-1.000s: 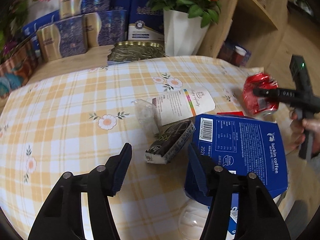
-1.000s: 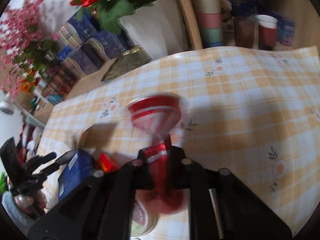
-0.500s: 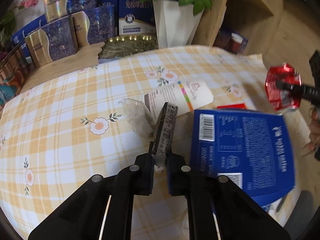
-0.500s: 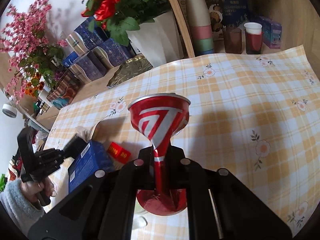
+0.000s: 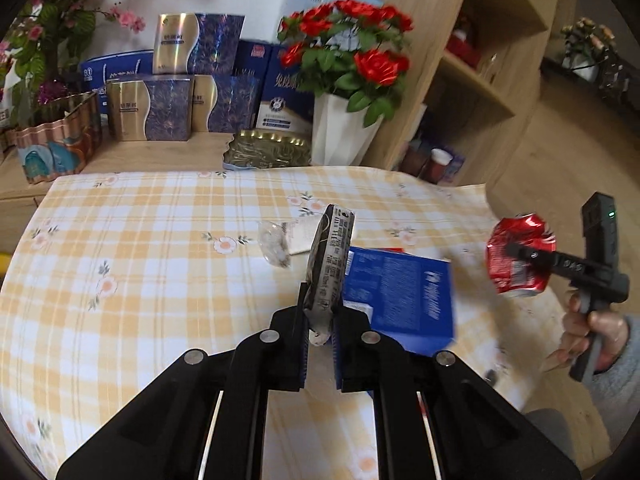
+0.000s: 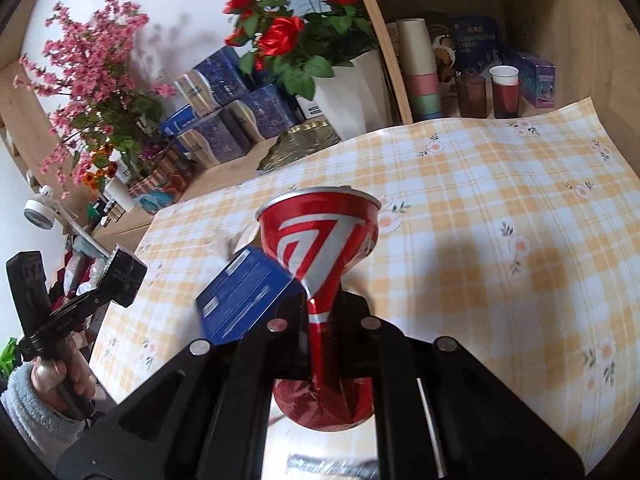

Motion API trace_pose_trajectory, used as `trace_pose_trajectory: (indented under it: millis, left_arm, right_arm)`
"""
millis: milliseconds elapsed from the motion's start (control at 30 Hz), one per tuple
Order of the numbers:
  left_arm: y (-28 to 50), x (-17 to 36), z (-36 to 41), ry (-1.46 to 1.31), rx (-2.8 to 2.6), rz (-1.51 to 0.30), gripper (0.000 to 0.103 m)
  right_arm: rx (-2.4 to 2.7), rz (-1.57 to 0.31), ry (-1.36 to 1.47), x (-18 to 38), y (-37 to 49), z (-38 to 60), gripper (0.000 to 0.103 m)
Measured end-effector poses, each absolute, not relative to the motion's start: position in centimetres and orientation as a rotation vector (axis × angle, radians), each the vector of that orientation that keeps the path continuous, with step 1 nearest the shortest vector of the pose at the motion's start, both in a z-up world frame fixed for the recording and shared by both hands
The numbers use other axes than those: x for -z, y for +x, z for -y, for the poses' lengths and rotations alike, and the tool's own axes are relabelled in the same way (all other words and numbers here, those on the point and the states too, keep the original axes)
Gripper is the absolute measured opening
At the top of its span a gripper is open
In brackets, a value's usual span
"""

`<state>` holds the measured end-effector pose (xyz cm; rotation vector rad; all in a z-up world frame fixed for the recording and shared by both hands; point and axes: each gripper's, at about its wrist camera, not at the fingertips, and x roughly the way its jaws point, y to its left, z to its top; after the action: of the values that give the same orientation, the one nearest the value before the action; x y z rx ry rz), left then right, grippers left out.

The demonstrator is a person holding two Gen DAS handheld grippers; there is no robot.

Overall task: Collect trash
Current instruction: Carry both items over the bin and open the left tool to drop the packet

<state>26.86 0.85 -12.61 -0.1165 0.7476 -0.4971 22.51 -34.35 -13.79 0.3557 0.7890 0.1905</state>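
Observation:
In the left wrist view my left gripper (image 5: 319, 314) is shut on the lower end of a dark printed snack packet (image 5: 330, 256), which stands upright above the checked tablecloth (image 5: 160, 264). Beyond it lie a blue coffee box (image 5: 400, 292), a crumpled clear wrapper (image 5: 274, 242) and a white paper piece (image 5: 304, 232). To the right, a person's hand (image 5: 592, 328) holds my right gripper (image 5: 516, 250), shut on a crushed red can (image 5: 520, 276). In the right wrist view the right gripper (image 6: 322, 314) pinches the red can (image 6: 320, 236) at its flattened waist, above the blue box (image 6: 244, 300).
A white vase of red roses (image 5: 344, 132), a gold tin (image 5: 268, 152) and several blue and gold boxes (image 5: 152, 108) line the back. A wooden shelf (image 6: 472, 116) with cups stands behind the table's far right. The cloth's right edge (image 5: 480, 200) drops to the floor.
My left gripper closed on the dark packet, turned it on edge and lifted it off the cloth. The right gripper rose with the red can and drew back.

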Motion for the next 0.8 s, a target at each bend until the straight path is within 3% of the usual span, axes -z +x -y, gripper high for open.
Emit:
trace_pose_trajectory:
  millis: [467, 800]
  left_arm:
    - [12.4, 11.7, -1.5, -0.096, 0.597, -0.747, 0.01]
    - [3.8, 18.3, 2.0, 0.086, 0.717, -0.89, 0.01]
  right_arm:
    - [-0.212, -0.763, 0.384, 12.4, 9.9, 30.7, 0.01]
    - [-0.244, -0.765, 0.327, 14.4, 1.8, 28.0, 0.01]
